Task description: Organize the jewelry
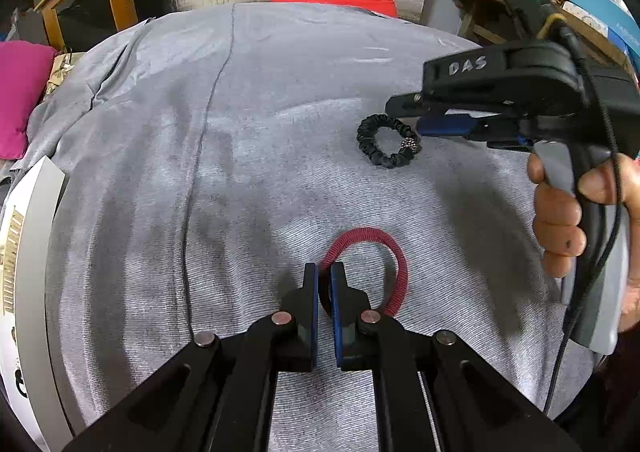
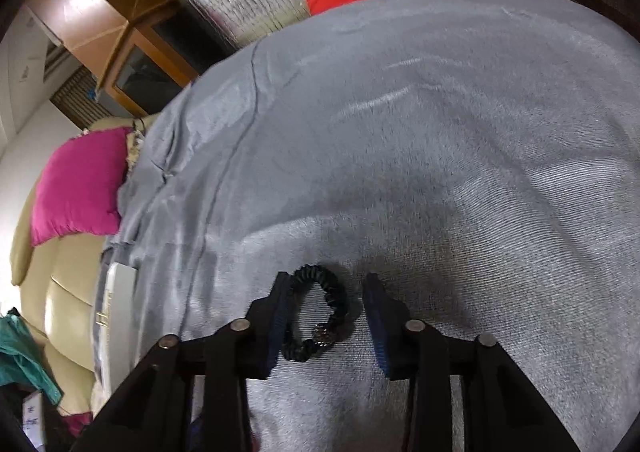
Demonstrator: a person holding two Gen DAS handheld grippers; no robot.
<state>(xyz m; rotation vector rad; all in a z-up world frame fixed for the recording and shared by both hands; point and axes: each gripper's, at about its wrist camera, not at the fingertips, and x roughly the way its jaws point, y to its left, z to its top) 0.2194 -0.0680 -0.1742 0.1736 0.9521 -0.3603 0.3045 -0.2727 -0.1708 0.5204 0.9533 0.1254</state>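
Left gripper [image 1: 324,272] pinches the soft, light red elastic hair loop [image 1: 384,252]; right gripper [image 2: 326,288] gapes around the limp black ruched scrunchie [image 2: 320,308], best grasped by its band.

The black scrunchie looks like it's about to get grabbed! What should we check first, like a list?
1. Right gripper open: ok, its fingers stand wide apart.
2. Black scrunchie between those fingers: ok, though it sits close against the left finger, off-centre.
3. Scrunchie lying flat on the grey cloth: ok.
4. Bead charm out of the pinch line: cannot tell.
5. Left gripper holding the red hair tie: ok, its fingers are shut on the band.
6. Grippers apart from each other: ok, the left wrist view shows cloth between them.
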